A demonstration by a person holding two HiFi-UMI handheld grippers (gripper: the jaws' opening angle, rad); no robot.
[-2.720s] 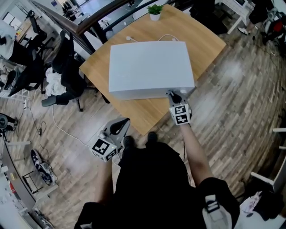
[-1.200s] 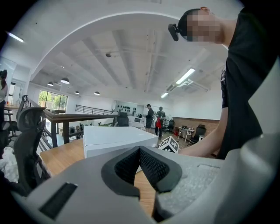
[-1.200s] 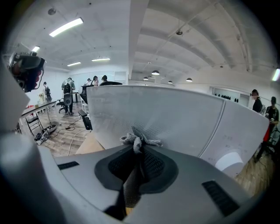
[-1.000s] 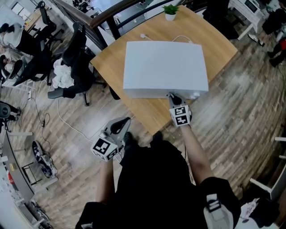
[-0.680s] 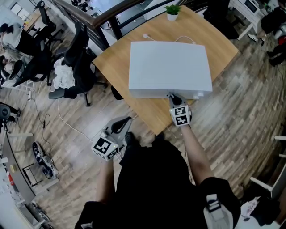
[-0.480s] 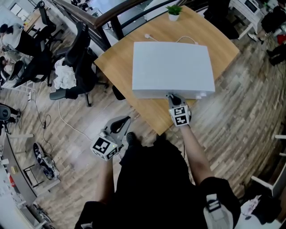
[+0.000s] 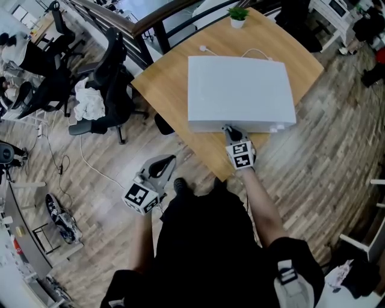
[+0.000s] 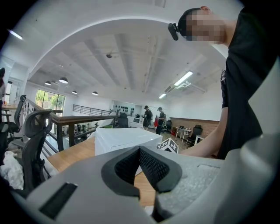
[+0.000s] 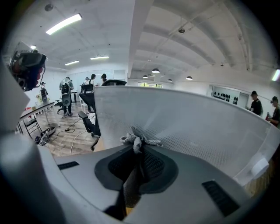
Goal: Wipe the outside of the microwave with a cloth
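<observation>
— What has changed since the earlier look?

— The right gripper [image 7: 230, 131] has slid along the front face of the microwave [image 7: 240, 90]. A few seconds back it sat near the right end of that face; now it is left of the middle. In the head view the microwave and the table [image 7: 162, 90] under it also lie further right, with more of the office chair [image 7: 111, 78] showing at the left.

— And the cloth?

— Still pinched. In the right gripper view the fingers [image 9: 153, 168] are clenched on the grey cloth [image 9: 136, 141], whose bunched tip sticks out past them and presses on the microwave's white front, by the dotted door panel.

— The left gripper?

— The left gripper [image 7: 157, 169] has stayed low at the person's left side, over the wooden floor and well apart from the table. Its own view shows its fingers [image 8: 153, 168] closed tip to tip with nothing between them.

— Where does the microwave stand?

— On the table, its front toward the person. A white cable [image 7: 207, 49] lies on the table behind it.

— Counts?

— One microwave, one cloth, one table, two grippers. One small potted plant [image 7: 238, 14] at the table's far corner. One office chair beside the table's left edge, with a white bundle [image 7: 89, 105] on its seat. Two people stand far off in the left gripper view, too small to tell more.
</observation>
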